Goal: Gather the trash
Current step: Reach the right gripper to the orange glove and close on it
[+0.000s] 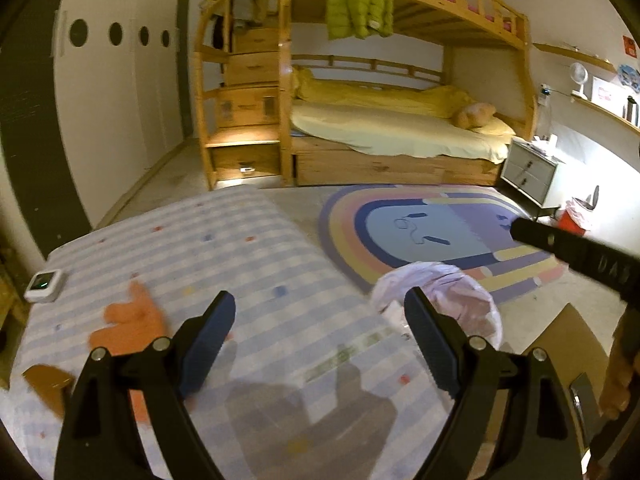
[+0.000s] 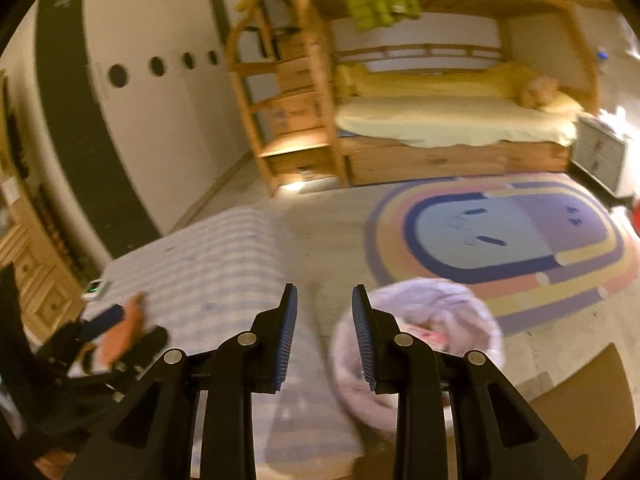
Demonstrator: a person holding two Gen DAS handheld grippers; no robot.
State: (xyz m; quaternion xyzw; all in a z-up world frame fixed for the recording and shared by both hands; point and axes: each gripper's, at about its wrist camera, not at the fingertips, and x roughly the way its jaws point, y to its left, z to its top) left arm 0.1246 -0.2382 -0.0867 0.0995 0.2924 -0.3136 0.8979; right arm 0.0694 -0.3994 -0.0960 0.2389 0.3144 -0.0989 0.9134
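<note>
Between the spread fingers of the left gripper, empty striped mattress; left of them, crumpled orange trash. Beside right gripper, parted and empty, pink-lined bin, blurred.
</note>
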